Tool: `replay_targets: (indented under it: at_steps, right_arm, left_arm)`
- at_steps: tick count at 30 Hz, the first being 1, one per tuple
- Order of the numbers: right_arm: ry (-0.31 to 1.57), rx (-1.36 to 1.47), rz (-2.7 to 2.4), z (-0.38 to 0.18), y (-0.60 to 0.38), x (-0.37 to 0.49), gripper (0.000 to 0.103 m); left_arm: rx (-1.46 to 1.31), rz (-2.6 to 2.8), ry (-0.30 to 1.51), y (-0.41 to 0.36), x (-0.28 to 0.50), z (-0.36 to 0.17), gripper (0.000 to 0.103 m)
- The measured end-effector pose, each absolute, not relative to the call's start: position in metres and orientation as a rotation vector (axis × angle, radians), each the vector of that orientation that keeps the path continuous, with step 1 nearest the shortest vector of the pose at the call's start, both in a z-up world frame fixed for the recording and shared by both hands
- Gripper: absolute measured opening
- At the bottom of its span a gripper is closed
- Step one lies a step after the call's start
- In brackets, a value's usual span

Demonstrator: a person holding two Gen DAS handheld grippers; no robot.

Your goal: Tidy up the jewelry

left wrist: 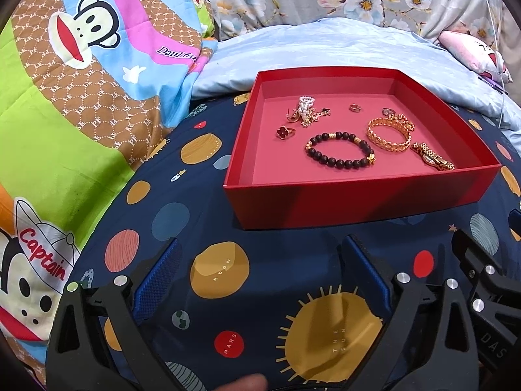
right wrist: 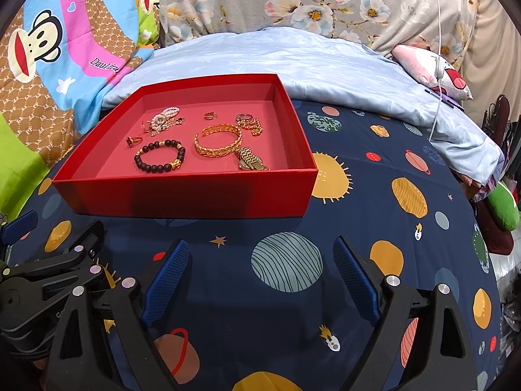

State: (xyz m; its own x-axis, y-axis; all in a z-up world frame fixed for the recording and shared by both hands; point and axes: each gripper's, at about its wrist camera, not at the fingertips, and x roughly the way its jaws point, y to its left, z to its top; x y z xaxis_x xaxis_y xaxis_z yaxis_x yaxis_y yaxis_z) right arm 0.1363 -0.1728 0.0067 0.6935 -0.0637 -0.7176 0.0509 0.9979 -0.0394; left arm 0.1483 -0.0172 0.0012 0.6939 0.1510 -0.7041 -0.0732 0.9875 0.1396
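Note:
A red shallow box (left wrist: pixel 358 200) (right wrist: pixel 182 195) lies on a navy planet-print bedsheet. Inside lie a dark bead bracelet (left wrist: pixel 340 150) (right wrist: pixel 160 155), a gold chain bangle (left wrist: pixel 389 135) (right wrist: pixel 218 141), a gold watch (left wrist: pixel 433 157) (right wrist: pixel 250 160), a red clover ring (left wrist: pixel 285 132) (right wrist: pixel 133 141), a pearl and gold tangle (left wrist: pixel 306 110) (right wrist: pixel 162 118) and two small rings (left wrist: pixel 354 107) (right wrist: pixel 210 115). My left gripper (left wrist: pixel 262 254) is open and empty, in front of the box. My right gripper (right wrist: pixel 260 254) is open and empty, in front of the box's right corner.
A monkey-print quilt (left wrist: pixel 81 97) lies to the left. A pale blue blanket (right wrist: pixel 293 62) and floral pillows (right wrist: pixel 293 0) lie behind the box. A pink plush (right wrist: pixel 433 68) and a white cable (right wrist: pixel 438 49) are at the back right. Clutter lies beyond the bed's right edge.

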Motion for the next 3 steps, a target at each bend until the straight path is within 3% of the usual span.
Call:
replay_targets:
  at_steps: [3]
  right_arm:
    - [0.804,-0.017,-0.063,0.0064,-0.1727,0.1367,0.088]
  left_arm:
    - [0.105,0.128,0.794,-0.0186,0.1486,0.0013,0.095]
